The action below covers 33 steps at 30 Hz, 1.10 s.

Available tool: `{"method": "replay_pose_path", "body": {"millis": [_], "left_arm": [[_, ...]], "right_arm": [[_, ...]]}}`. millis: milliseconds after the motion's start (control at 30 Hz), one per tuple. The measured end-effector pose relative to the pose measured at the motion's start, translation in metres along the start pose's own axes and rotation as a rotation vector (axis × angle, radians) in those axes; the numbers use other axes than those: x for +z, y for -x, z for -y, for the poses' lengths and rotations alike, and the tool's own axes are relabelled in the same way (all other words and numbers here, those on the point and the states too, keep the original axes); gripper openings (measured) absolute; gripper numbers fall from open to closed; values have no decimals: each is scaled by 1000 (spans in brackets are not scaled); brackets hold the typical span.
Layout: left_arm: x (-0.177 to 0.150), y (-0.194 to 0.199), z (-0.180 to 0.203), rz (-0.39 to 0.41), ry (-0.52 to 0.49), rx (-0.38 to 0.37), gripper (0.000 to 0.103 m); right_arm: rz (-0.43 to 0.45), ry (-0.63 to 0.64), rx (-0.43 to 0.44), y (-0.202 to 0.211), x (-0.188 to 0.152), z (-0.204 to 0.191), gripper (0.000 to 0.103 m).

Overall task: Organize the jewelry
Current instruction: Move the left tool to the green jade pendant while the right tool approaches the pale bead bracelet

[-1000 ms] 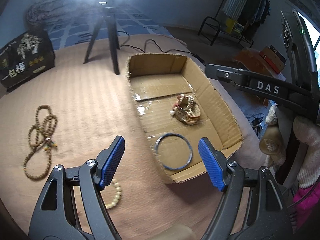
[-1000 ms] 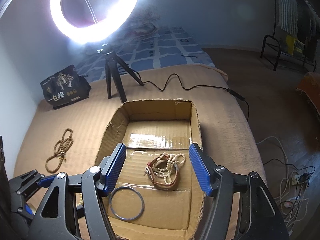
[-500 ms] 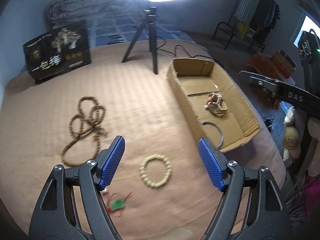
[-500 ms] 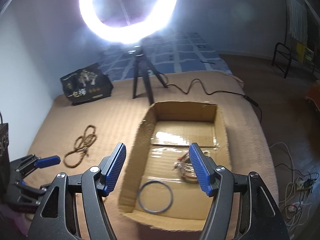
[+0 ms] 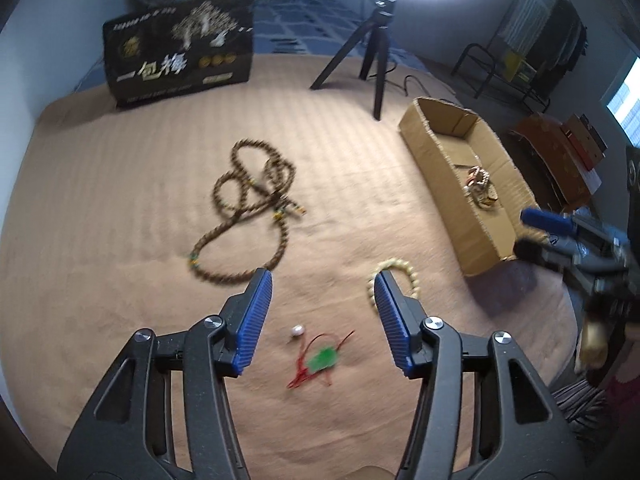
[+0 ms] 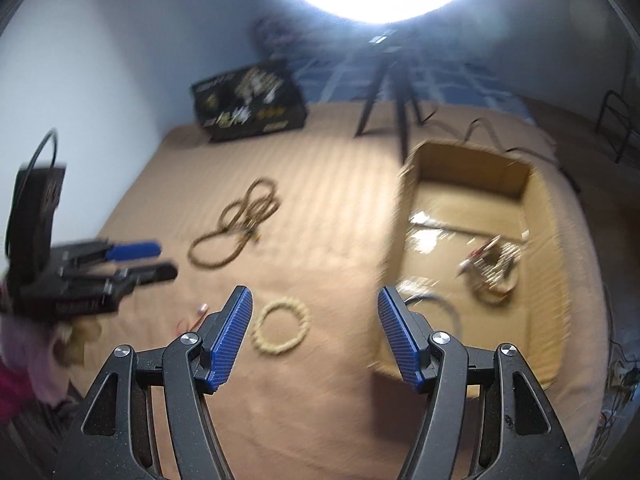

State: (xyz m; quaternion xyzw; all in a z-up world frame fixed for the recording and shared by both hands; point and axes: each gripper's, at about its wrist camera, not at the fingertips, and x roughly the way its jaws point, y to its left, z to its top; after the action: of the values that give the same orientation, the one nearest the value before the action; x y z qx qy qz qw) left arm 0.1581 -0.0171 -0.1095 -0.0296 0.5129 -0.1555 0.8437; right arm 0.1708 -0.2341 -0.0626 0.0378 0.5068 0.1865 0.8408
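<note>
Four loose pieces lie on the tan bedspread; both grippers are spread wide, holding nothing. Advice: lower the left gripper straight down, straddling one side of the cream bead bracelet, then pinch. Bracelet sits just beyond the right-hand fingertip, cardboard box farther right. Right gripper hovers over it too.

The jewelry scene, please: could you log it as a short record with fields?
surface: tan bedspread
cardboard box: open; holds a bead-and-strap bundle and a dark bangle
outside box: long brown bead necklace, cream bead bracelet, green pendant on red cord, small pearl
left gripper: open, empty, over the pendant area
right gripper: open, empty
</note>
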Motion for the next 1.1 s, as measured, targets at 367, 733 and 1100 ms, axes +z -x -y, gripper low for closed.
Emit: {"method": "replay_pose_path", "body": {"millis": [367, 733, 1100], "left_arm": [[-22, -14, -27, -79, 3, -30, 40], [-49, -26, -10, -176, -113, -94, 40], [-59, -46, -4, -237, -194, -74, 40]], "right_arm": [[-150, 147, 38, -48, -39, -51, 65], [-200, 179, 42, -69, -42, -49, 52], [-231, 224, 36, -84, -42, -51, 44]]}}
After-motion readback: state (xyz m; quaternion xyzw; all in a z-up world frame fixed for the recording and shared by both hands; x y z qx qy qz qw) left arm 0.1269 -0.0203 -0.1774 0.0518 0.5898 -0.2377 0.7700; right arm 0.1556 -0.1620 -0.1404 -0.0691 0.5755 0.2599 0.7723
